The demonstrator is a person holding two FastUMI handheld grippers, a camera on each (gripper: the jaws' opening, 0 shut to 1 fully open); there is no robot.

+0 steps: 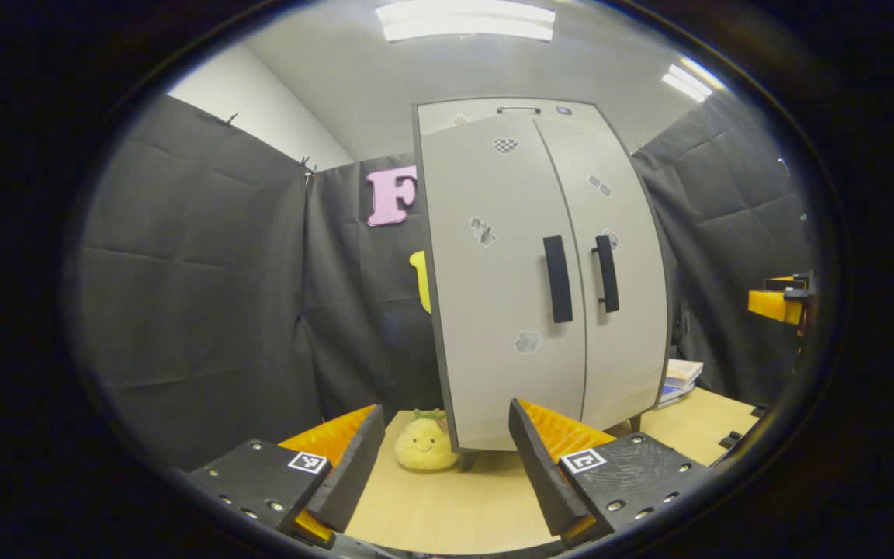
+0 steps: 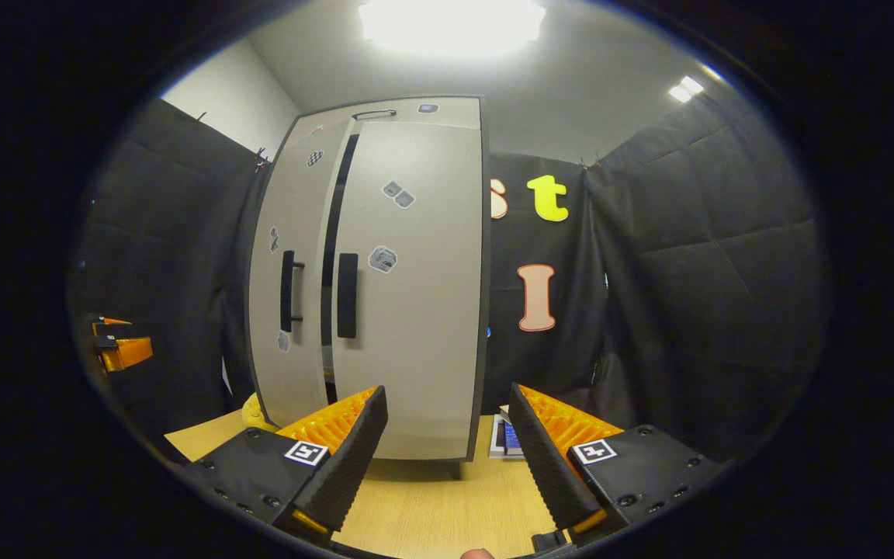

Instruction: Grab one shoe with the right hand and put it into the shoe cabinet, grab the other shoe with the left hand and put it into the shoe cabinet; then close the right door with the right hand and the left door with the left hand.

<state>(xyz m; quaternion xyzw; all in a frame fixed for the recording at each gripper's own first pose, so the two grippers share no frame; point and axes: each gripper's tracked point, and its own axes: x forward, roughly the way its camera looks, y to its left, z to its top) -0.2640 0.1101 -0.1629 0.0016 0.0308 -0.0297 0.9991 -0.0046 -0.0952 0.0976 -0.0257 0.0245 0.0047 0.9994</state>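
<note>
Nothing readable on the shoe cabinet (image 1: 540,272): just a few small stickers on the doors, one checkered near the top, too small to make out, and square black-and-white marker tags on both grippers with no actual text. The cabinet stands on the wooden table (image 1: 447,505). In the left gripper view both doors look shut, with the left door (image 1: 501,295) and right door (image 1: 621,287) meeting at a thin seam and the two dark handles side by side. The right gripper view tells it a bit differently: there's a dark vertical gap between the doors, so the right door (image 2: 416,295) isn't fully flush with the left one. No shoes can be seen from outside. The left gripper view catches a yellow smiley plush toy (image 1: 425,444) sitting on the table at the cabinet's left foot, plus some stacked books (image 1: 680,379) off the cabinet's right side; the right gripper view has the books (image 2: 507,436) closer, and just a yellow sliver of the plush. The left gripper (image 1: 447,458) hangs low over the table, aimed at the left door, jaws spread wide with nothing between them. The right gripper (image 2: 447,450) is the same deal, wide and empty, facing the right door, clear of the cabinet.
</note>
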